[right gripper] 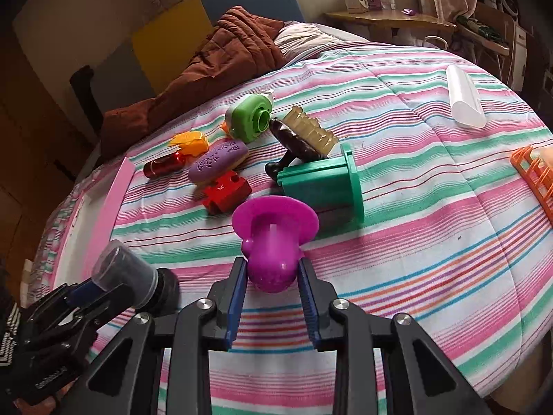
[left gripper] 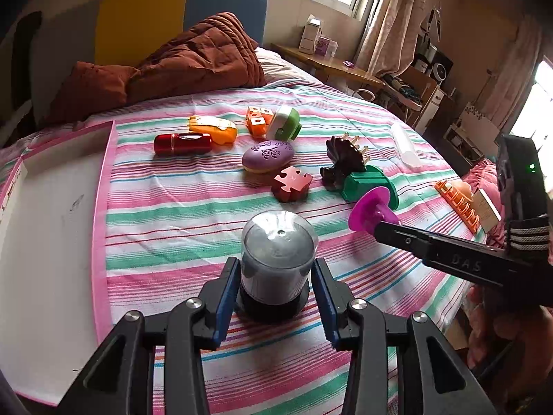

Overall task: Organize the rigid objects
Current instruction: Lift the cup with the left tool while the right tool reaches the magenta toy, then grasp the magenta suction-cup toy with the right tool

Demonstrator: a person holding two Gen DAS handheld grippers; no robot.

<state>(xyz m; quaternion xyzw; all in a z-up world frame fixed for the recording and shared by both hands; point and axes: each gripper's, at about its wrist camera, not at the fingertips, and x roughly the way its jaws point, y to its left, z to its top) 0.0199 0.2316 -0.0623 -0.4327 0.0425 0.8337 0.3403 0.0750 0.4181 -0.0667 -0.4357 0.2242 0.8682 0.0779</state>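
Left tongs (left gripper: 276,276) clamping a clear-domed dark canister (left gripper: 278,259), standing upright on the near bed (left gripper: 172,214), the pink-edged white tray (left gripper: 52,207) lying just to its left. Right tongs (right gripper: 271,276) gripping a magenta flanged plug (right gripper: 273,235), long axis pointing far, flange nearly touching the green holder (right gripper: 321,183). Left hand sitting nearer the tray.

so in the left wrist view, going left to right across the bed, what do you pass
pink-edged tray → red cylinder → purple oval case → dark spiky toy → magenta piece held in the right gripper → orange rack
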